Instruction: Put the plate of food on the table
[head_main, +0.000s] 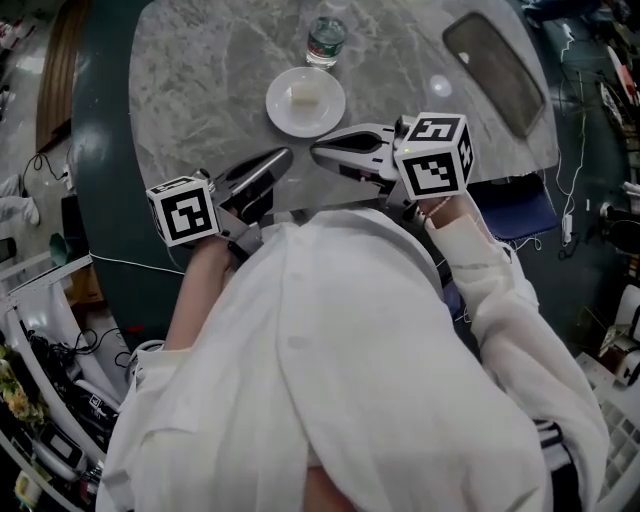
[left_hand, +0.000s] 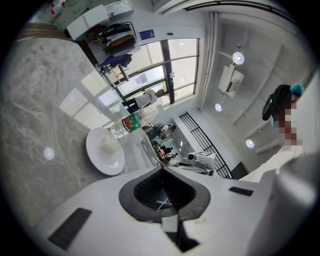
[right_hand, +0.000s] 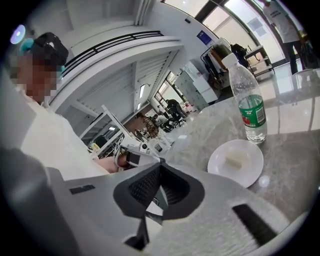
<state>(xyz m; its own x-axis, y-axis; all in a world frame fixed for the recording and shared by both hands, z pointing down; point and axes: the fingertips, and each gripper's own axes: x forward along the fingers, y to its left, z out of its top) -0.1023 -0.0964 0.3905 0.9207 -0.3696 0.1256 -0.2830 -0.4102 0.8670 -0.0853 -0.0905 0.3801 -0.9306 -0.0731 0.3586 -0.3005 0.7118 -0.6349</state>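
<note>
1. Plate (head_main: 305, 101): round, white and glossy, it rests on the grey veined stone table (head_main: 190, 90) just ahead of both gripper tips, touched by neither. A pale rectangular block of food (head_main: 303, 96) lies at its centre.
2. Left gripper (left_hand: 162, 168): smooth light-grey shell with ribbed black pads. Its jaws are pressed together with nothing between them, and the plate sits near, ahead of its tip.
3. Right gripper (right_hand: 160, 162): same shell and ribbed pads. Its jaws are closed and empty, with the plate just beyond its tip.
4. Bottle (head_main: 326, 40): clear plastic with a green label, upright just past the plate's far rim.
</note>
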